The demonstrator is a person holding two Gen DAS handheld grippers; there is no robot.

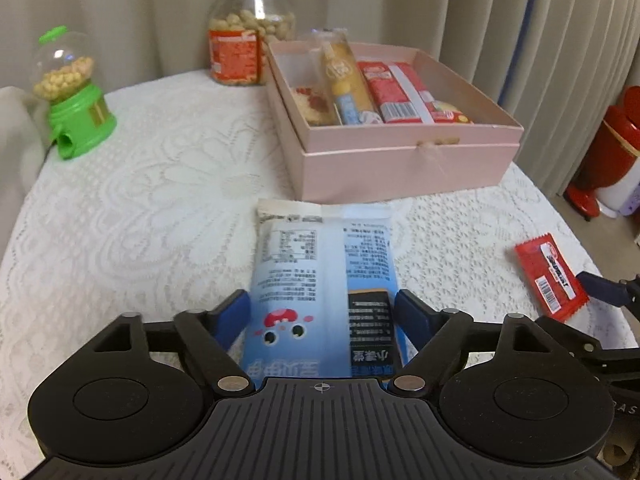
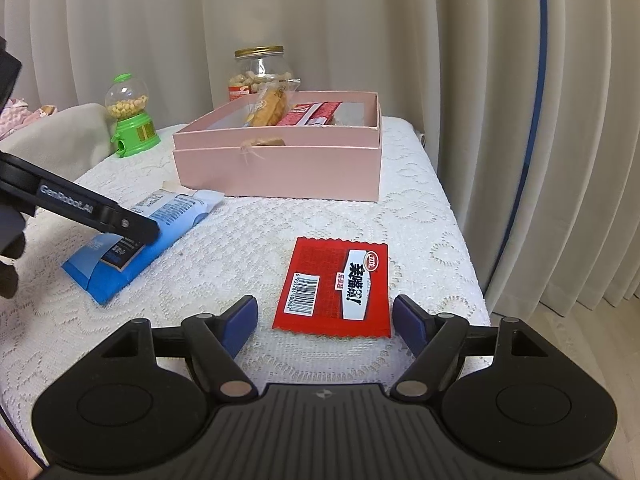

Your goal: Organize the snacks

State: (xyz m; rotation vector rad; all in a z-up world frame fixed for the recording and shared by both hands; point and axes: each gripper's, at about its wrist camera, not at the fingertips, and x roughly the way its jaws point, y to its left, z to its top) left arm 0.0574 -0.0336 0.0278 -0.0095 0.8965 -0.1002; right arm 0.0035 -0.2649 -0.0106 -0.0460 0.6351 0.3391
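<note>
A blue snack packet [image 1: 320,264] lies flat on the white lace tablecloth, its near end between the fingers of my left gripper [image 1: 322,304]. The jaws stand wide, one pad on each side of the packet, and do not squeeze it. In the right wrist view one left gripper finger [image 2: 132,226] reaches over the same blue packet [image 2: 180,210]. A red snack packet [image 2: 332,288] lies flat just ahead of my right gripper [image 2: 324,312], whose open fingers leave a gap on both sides. The pink box [image 1: 400,168] behind holds several snacks.
A glass jar of peanuts [image 1: 248,36] and a green candy dispenser [image 1: 76,96] stand at the back left. Curtains hang close behind the table. The table's right edge runs near the red packet [image 1: 550,276]. A red bin [image 1: 612,148] stands on the floor beyond.
</note>
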